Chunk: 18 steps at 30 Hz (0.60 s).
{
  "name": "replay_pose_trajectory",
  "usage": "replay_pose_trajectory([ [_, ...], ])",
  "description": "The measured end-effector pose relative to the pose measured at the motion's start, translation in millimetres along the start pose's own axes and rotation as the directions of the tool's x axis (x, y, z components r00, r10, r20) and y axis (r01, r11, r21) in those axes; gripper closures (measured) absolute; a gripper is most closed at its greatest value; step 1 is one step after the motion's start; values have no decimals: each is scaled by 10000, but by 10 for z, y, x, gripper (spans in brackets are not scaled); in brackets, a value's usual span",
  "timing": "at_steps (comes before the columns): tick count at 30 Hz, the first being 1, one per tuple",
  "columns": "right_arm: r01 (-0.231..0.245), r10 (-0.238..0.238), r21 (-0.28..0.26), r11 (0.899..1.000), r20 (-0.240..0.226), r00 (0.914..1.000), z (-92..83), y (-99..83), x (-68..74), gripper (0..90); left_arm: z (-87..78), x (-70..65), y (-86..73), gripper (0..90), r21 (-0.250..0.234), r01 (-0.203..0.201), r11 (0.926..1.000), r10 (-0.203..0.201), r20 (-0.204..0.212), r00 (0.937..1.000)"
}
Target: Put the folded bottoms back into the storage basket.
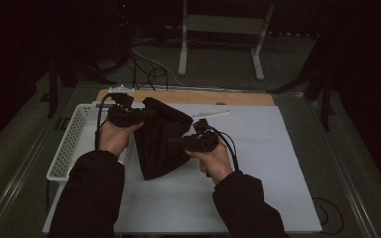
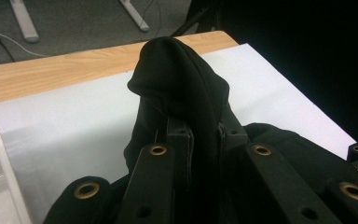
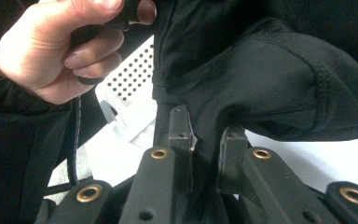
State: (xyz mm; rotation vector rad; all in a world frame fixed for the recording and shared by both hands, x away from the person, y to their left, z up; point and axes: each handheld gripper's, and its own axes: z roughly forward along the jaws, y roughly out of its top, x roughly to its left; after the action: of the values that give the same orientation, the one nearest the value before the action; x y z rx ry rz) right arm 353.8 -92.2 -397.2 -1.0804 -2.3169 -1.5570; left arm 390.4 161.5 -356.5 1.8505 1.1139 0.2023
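Note:
A black cloth garment (image 1: 159, 141) hangs bunched between both grippers above the white sheet (image 1: 258, 163). My left gripper (image 1: 146, 114) pinches its upper left edge; in the left gripper view the fabric (image 2: 182, 79) rises in a fold from between the shut jaws, left gripper (image 2: 204, 135). My right gripper (image 1: 174, 144) grips the cloth lower and to the right; in the right gripper view a hemmed fold (image 3: 279, 79) bulges above the jaws, right gripper (image 3: 206, 140), which are pressed on it. The person's other hand (image 3: 58, 51) shows at the upper left there.
A white perforated basket (image 1: 72, 141) stands at the left edge of the table. A wooden tabletop strip (image 1: 188, 96) shows behind the white sheet. A small white strip (image 1: 211, 114) lies near the back. Cables and a white stand (image 1: 223, 29) are on the floor beyond.

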Motion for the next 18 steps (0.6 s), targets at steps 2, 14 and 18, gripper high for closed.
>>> replay_pose_trajectory([
  [2, -8, 8, -8, 10000, 4, 10000, 10, 9, 3, 801, 0, 0, 2, 801, 7, -23, 10000, 23, -1, 10000],
  [14, -72, 72, -60, 10000, -35, 10000, 93, 53, 2, 801, 7, 37, 32, 801, -18, -39, 10000, 39, -119, 9999],
  [18, -58, 58, -92, 9999, -34, 10000, 115, 70, 17, 801, 16, 53, 45, 801, -60, -27, 10000, 26, -145, 9999],
])
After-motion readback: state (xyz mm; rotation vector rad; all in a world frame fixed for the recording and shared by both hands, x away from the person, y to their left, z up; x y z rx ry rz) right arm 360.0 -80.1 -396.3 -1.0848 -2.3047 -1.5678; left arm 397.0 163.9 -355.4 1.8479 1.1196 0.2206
